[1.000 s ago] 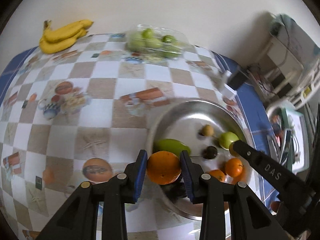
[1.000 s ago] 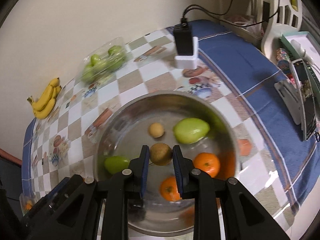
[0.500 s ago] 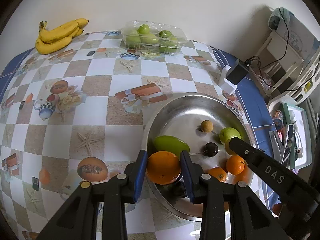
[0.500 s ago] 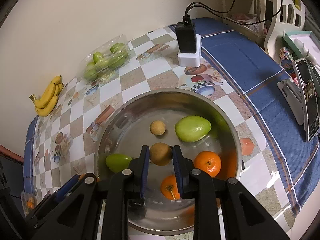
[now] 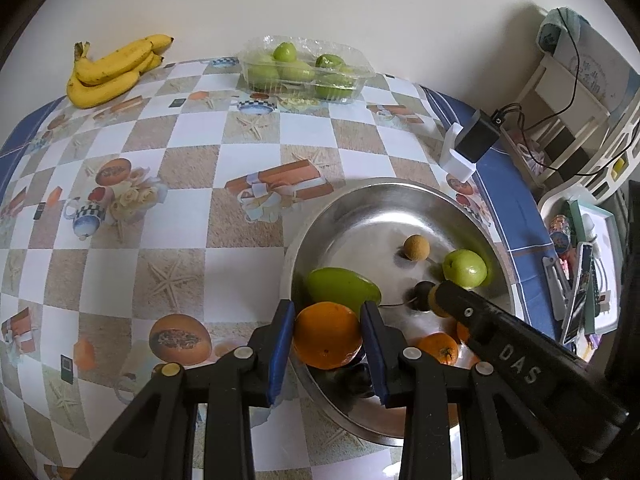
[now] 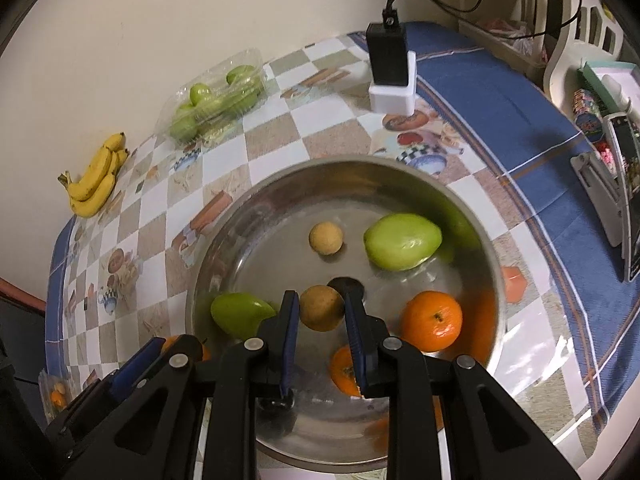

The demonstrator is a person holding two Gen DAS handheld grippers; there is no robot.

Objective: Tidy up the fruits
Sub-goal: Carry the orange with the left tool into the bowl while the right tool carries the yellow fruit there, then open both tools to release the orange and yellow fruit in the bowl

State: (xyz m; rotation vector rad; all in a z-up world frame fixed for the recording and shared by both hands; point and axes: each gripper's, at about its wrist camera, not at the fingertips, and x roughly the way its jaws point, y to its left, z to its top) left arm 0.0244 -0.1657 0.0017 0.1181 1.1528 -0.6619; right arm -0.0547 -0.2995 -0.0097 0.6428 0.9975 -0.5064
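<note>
Where the left wrist view looks down, an orange (image 5: 327,334) is clamped between the blue pads of the left hand-held gripper (image 5: 327,340), above the near rim of a steel bowl (image 5: 360,208) on the checkered worktop (image 5: 160,208). A green mango (image 5: 342,288), a small brown fruit (image 5: 416,247) and a green apple (image 5: 465,267) are seen inside the bowl. Bananas (image 5: 112,70) and a clear tray of green fruit (image 5: 302,68) are set at the far edge.

From the right wrist view, a round brown fruit (image 6: 322,307) is pinched by the narrowly set right hand-held gripper (image 6: 322,312) over the bowl (image 6: 280,184). A mandarin (image 6: 431,320) is seen just beside it, on the right.
</note>
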